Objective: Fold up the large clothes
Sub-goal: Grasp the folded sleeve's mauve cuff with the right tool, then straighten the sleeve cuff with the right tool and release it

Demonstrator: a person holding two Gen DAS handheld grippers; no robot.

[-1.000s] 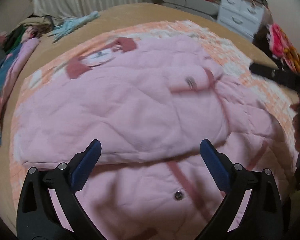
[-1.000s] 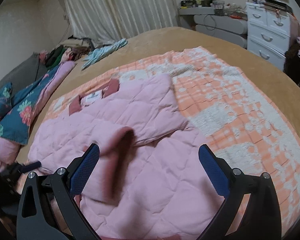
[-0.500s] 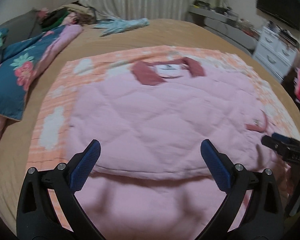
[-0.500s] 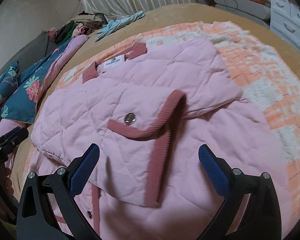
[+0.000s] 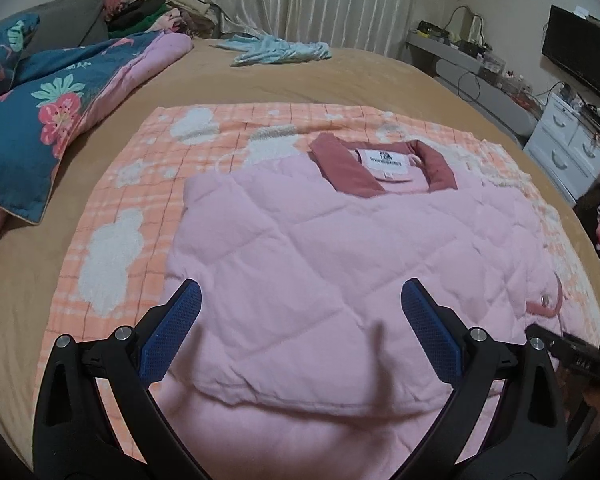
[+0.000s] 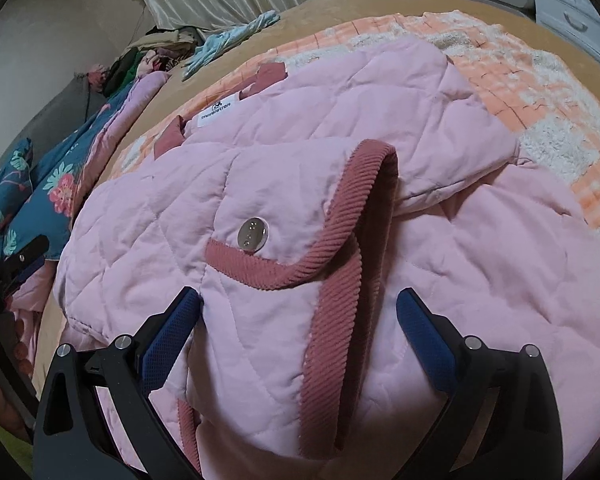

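Two grippers, both spread wide, neither gripping anything: left gripper (image 5: 300, 332) hovers over the folded near edge of the jacket, right gripper (image 6: 298, 334) straddles a dusty-rose ribbed trim strip (image 6: 332, 320) with fabric between the blue pads but not pinched

One pink quilted jacket (image 5: 340, 264) lies flat on the orange-and-white checked blanket (image 5: 148, 184), long axis running near to far, collar (image 5: 384, 164) and neck label at the far end, hem end toward the grippers. One sleeve is folded across the body; its cuff flap carries one silver snap (image 6: 253, 233)

Blanket sits on a tan bedspread (image 5: 300, 76). Left of it: one teal floral quilt (image 5: 32, 120), rumpled. Further back: one light-blue garment (image 5: 280, 46), a heap of mixed clothes (image 5: 152, 12) by the pale curtains (image 5: 300, 0). Right side of the room: white drawer unit (image 5: 572, 148), grey shelf with clutter, dark wall screen (image 5: 584, 48)
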